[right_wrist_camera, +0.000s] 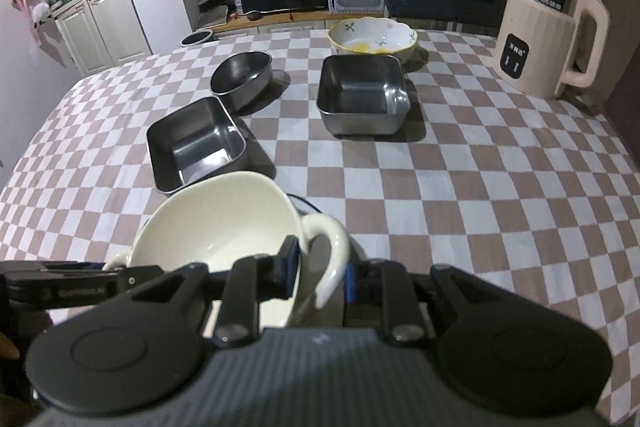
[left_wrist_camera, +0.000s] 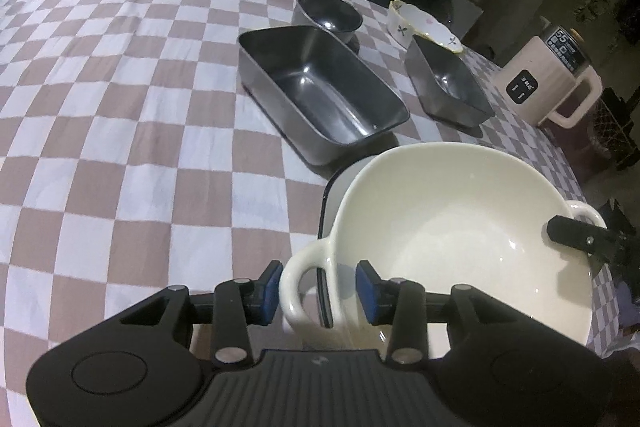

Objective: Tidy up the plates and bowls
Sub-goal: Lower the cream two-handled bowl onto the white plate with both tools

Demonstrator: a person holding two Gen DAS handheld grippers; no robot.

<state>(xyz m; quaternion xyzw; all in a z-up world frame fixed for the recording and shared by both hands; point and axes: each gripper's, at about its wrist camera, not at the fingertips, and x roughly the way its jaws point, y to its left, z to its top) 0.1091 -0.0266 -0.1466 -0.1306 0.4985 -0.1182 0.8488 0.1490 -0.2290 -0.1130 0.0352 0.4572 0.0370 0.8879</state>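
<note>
Left wrist view, bottom centre: the left gripper (left_wrist_camera: 318, 293) has its blue-padded fingers (left_wrist_camera: 368, 293) apart, one on each side of the near handle of the cream bowl (left_wrist_camera: 448, 227); a gap shows between each pad and the handle, so nothing is clamped. The bowl fills the lower right of the frame and sits on a dark-rimmed plate (left_wrist_camera: 334, 187), of which only an edge shows at the bowl's left. At the right edge the right gripper (left_wrist_camera: 576, 233) reaches the bowl's far handle.

Right wrist view, bottom centre: the right gripper (right_wrist_camera: 320, 269) has its fingers (right_wrist_camera: 290, 259) closed on the bowl (right_wrist_camera: 216, 223) at the handle, one finger inside the rim and the other outside the loop. The bowl appears tilted.

Middle of the checked table (left_wrist_camera: 120, 107): a long steel tray (left_wrist_camera: 320, 95) lies just beyond the bowl, and a square steel tray (left_wrist_camera: 448, 79) to its right, apart from it.

Far side: a round steel bowl (left_wrist_camera: 328, 13) stands just behind the long tray, and a flowered bowl (left_wrist_camera: 420, 23) just behind the square tray. A beige kettle (left_wrist_camera: 548, 83) stands at the right edge of the table.
</note>
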